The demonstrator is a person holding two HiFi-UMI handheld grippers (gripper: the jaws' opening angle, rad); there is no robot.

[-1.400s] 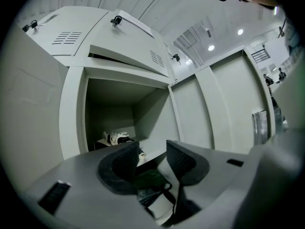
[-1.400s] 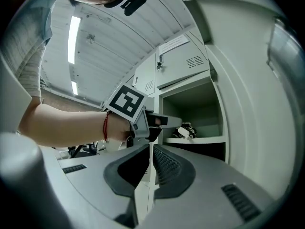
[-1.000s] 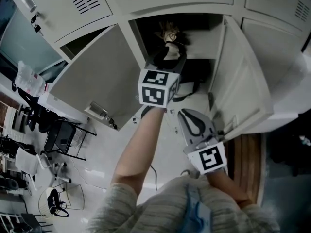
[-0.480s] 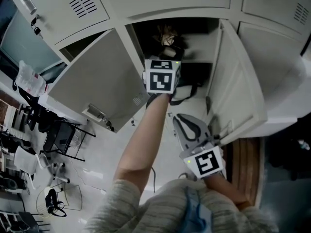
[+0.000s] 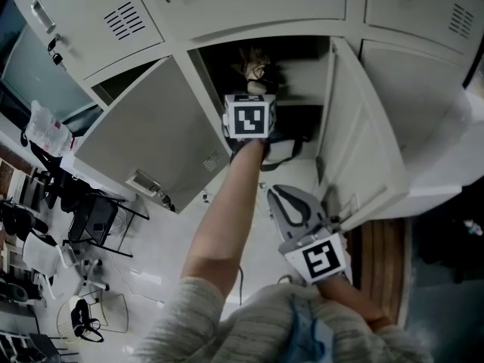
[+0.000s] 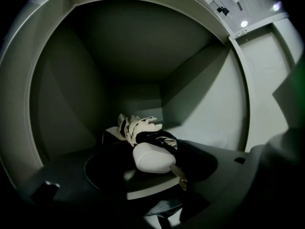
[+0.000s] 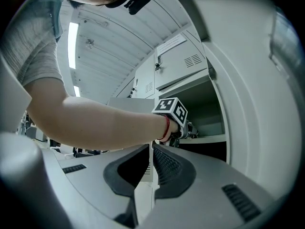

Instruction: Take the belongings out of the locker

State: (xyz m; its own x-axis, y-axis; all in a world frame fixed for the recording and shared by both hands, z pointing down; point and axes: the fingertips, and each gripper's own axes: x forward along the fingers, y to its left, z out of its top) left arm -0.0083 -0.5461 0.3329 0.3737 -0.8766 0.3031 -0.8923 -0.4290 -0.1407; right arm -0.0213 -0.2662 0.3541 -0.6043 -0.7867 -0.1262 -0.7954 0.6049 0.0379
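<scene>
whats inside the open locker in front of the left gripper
Inside the open grey metal locker, a white rounded pouch lies against a black bag on the shelf, with black-and-white striped fabric behind it. Anything under the bag or in the dark corners is hidden.

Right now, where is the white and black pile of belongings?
The pile lies on the shelf inside the open locker, in the middle of the left gripper view, a little below centre.

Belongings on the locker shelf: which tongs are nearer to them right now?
Left. The left tongs are at the locker opening, open, facing the belongings. The right tongs hang outside, beside the open door, shut and empty.
</scene>
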